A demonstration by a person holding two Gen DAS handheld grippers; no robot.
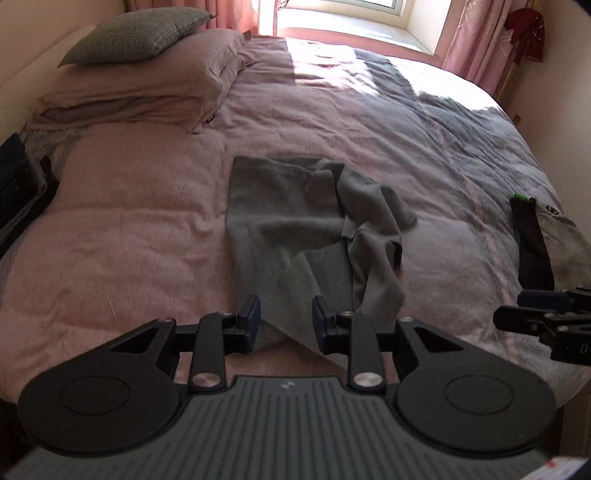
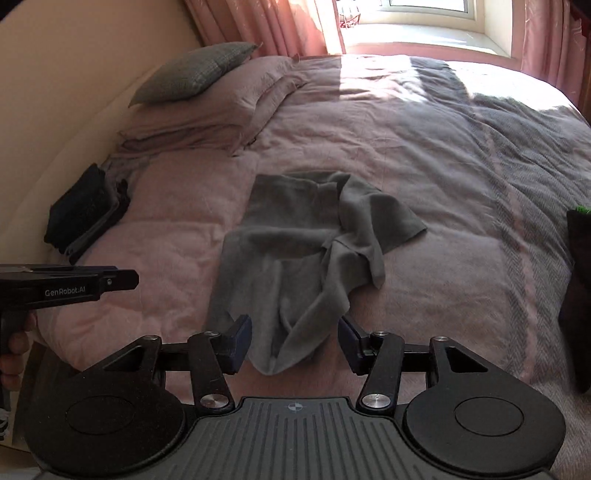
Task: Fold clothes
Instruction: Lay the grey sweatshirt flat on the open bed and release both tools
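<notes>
"GenRobot.AI" stands in pale letters on the left claw's [image 2: 125,278] black body.

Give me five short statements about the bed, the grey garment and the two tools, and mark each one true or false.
1. The grey garment lies crumpled on the pink duvet. True.
2. The right tool is clamped shut on the garment. False: its jaws stand apart, with the near end of the cloth lying between them and the pads not pressing on it.
3. A grey-green cushion sits on top of the pink pillows. True.
4. The left tool is empty, jaws apart. True.
5. The curtains are blue. False: they are pink.
</notes>
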